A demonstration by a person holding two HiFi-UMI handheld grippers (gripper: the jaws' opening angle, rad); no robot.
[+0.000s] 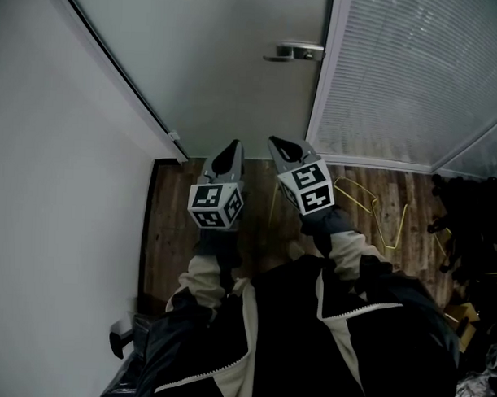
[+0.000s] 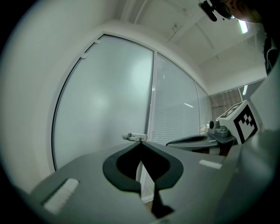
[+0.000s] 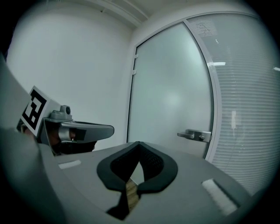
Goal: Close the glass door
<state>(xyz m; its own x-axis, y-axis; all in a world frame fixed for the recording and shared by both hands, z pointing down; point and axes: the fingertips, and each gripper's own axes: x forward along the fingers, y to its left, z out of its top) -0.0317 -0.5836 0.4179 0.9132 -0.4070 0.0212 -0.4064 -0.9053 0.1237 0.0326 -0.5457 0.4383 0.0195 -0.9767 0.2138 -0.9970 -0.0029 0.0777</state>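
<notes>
Black jacket [image 1: 292, 350] with cream sleeves [image 1: 203, 280] (white piping)

light: dim, cool | source: ceiling strip [image 2: 243, 27] | glare: soft sheen on glass door [image 3: 170, 100] | edges: fisheye bend, dark vignette | foreground: blurred

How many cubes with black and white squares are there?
2. The left cube sits on the left gripper, the right cube on the right gripper, side by side before the door. No others show.

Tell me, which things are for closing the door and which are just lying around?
For the job: glass door, door handle, left hand-held gripper, right hand-held gripper.
Just lying about: yellow wire frames, black clutter.
</notes>
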